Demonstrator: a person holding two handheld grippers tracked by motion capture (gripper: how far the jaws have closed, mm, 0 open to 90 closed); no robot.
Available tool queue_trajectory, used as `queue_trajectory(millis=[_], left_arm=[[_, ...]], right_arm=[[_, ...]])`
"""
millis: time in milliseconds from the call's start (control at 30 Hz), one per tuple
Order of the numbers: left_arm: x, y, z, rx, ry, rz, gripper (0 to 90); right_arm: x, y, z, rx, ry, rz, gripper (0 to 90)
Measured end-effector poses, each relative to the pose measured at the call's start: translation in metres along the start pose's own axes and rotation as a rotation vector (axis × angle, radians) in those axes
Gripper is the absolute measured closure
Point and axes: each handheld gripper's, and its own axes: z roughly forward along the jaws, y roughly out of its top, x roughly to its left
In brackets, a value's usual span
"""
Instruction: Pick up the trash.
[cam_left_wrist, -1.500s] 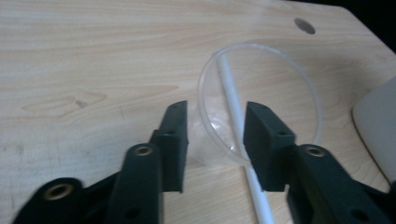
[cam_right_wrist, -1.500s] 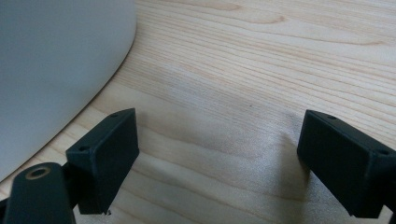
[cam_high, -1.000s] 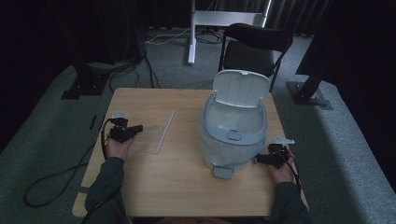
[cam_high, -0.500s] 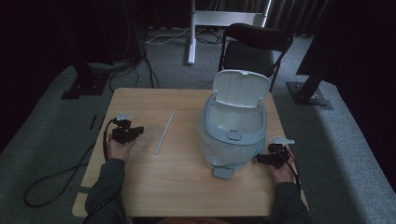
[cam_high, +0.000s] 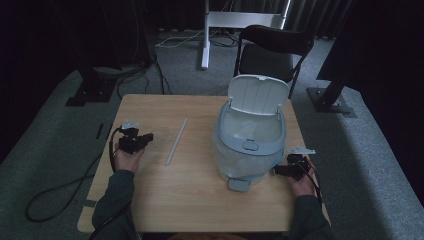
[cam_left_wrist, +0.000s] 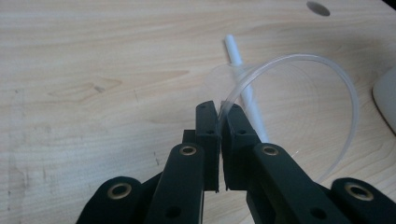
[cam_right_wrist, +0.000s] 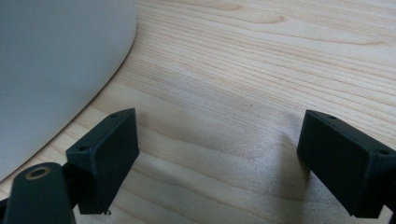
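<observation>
clear cup (cam_left_wrist: 299, 107) rim pinched in left fingers (cam_left_wrist: 218, 112) (straw (cam_left_wrist: 245, 88) just beyond); right fingers (cam_right_wrist: 219, 149) wide, empty, beside bin (cam_right_wrist: 56, 70).

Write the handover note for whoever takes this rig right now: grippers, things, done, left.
Left gripper: shut on the rim of a clear plastic cup, low over the table.
Right gripper: open, holding nothing, beside the bin's base.
White straw: lies flat on the table between the cup and the bin.
Bin: lid up, liner in.
Done: cup gripped.
Left, probably: carry the cup to the open bin and drop it in, then the straw.
</observation>
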Motion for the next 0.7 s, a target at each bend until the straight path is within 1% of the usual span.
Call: queue_trajectory(millis=[167, 300, 367, 433, 567, 600, 700], left_arm=[[0.0, 0.004, -0.003, -0.021, 0.003, -0.006, 86.6], [-0.001, 0.007, -0.006, -0.043, -0.009, -0.006, 86.6], [-0.004, 0.01, -0.008, -0.058, -0.011, -0.002, 86.6], [-0.007, 0.013, -0.01, -0.068, -0.015, 0.011, 86.6], [-0.014, 0.021, -0.015, -0.084, -0.039, 0.023, 86.6], [-0.015, 0.023, -0.016, -0.095, -0.045, 0.024, 86.6], [-0.022, 0.03, -0.021, -0.112, -0.061, 0.039, 86.6]], right_arm=[[0.0, 0.0, 0.0, 0.0, 0.001, -0.001, 11.6], [0.0, 0.0, 0.0, 0.0, 0.002, -0.002, 11.6], [0.0, 0.0, 0.0, 0.0, 0.002, -0.001, 11.6], [0.0, 0.0, 0.0, 0.0, 0.002, -0.002, 11.6], [0.0, 0.0, 0.0, 0.001, 0.002, -0.002, 11.6], [0.0, 0.0, 0.0, 0.0, 0.002, -0.002, 11.6], [0.0, 0.0, 0.0, 0.0, 0.002, -0.001, 11.6]])
